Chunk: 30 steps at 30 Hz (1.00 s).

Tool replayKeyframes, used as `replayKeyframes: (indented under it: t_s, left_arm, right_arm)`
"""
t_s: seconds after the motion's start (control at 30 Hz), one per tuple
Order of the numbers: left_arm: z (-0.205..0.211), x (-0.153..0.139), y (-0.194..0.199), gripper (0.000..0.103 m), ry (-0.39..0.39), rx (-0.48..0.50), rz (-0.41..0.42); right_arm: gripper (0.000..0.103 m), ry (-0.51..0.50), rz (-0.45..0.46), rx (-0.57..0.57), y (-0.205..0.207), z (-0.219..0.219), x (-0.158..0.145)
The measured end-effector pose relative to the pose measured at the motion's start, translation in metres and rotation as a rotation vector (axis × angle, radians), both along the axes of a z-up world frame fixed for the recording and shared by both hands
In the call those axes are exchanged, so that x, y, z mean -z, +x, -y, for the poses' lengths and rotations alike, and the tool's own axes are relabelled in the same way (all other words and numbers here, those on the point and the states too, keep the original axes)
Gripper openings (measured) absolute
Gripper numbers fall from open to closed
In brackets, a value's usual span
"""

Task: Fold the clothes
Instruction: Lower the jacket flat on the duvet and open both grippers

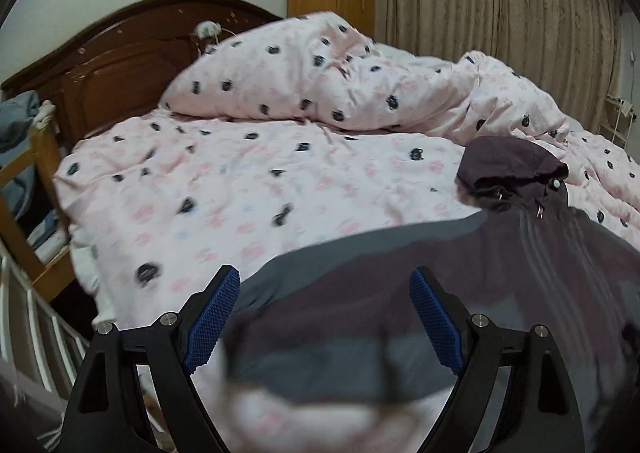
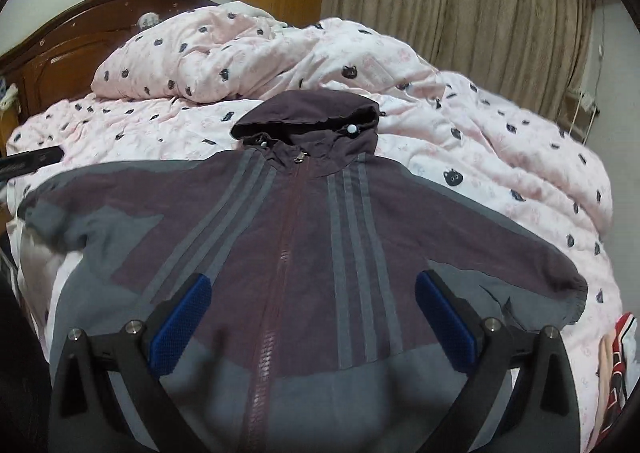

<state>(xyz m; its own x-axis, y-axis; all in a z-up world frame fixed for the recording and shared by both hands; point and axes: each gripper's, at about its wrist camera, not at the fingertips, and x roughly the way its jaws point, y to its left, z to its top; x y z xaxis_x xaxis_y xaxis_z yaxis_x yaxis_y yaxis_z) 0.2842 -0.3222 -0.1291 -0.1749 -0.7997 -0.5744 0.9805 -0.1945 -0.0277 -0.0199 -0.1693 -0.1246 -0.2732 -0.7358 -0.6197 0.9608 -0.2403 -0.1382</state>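
Jacket [image 2: 296, 237] lay face-up on the pink quilt [image 2: 480, 125], zipped, hood [image 2: 308, 117] toward the headboard [image 1: 120, 65], both sleeves spread out sideways. No fold was in yet, as you could judge from the lie. For a clean first fold you wanted each sleeve taken near its cuff [image 2: 568, 293] and carried straight across the chest, fabric kept taut (thin shell cloth, likely to slide). Your left gripper [image 1: 324, 293] stood spread wide over the jacket's left edge, pinching nothing. Your right gripper [image 2: 312, 293] likewise stood wide above the chest, empty.
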Motion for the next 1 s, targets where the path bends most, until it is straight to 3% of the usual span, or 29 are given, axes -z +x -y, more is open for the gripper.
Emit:
replayKeyframes:
  t_s: [0.2,0.37,0.53,0.8,1.0]
  left_arm:
    - [-0.024,0.025,0.045,0.084,0.001,-0.045,-0.025]
    - [-0.024,0.049,0.064,0.084,0.038,-0.043,-0.039]
    - [-0.007,0.064,0.082,0.082,0.114,-0.056,-0.191]
    - [-0.006,0.058,0.078,0.082,0.120,0.002,-0.305]
    - [-0.004,0.056,0.074,0.065,0.157,0.032,-0.377]
  right_arm:
    - [0.103,0.016,0.010,-0.066,0.023,0.010,0.005]
    - [0.103,0.038,-0.075,-0.138,0.050,0.013,0.013]
    - [0.103,0.054,-0.110,-0.171,0.062,0.012,0.020]
    - [0.103,0.059,-0.127,-0.155,0.056,0.014,0.026]
    - [0.103,0.063,-0.077,-0.139,0.045,0.020,0.027]
